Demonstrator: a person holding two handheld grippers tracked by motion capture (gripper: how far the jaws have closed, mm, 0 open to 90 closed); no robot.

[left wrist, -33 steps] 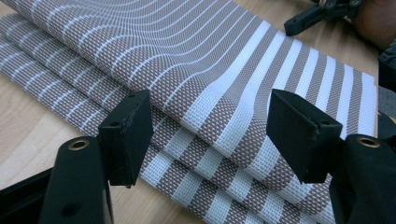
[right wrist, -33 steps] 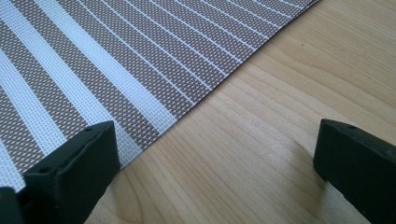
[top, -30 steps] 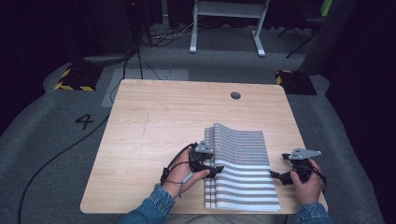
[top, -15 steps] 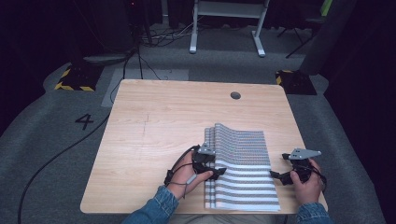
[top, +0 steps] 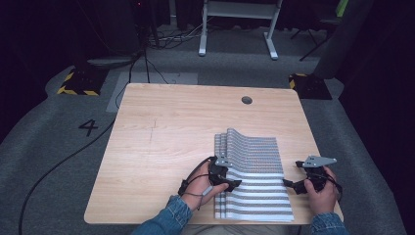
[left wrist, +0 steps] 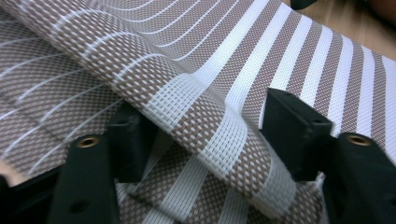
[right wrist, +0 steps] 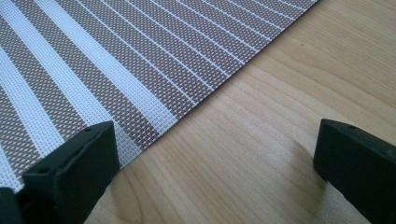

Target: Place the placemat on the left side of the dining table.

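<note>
From above, my left gripper (top: 226, 179) sits at the striped mat's (top: 257, 171) left edge on the bench (top: 161, 147); my right gripper (top: 296, 185) waits just beside its right edge. Left gripper view: jaws wide around a raised fold. Right gripper view: jaws wide, holding nothing, the mat edge at one jaw.

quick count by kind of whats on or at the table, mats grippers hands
striped woven mats: at least 2, stacked, exact number unclear
hand-held grippers: 2, left and right
hands: 2, left and right
total: at least 6

table (top: 171, 142): light wood, round hole at far edge | on it: striped woven mats (top: 257, 171), near-right
</note>
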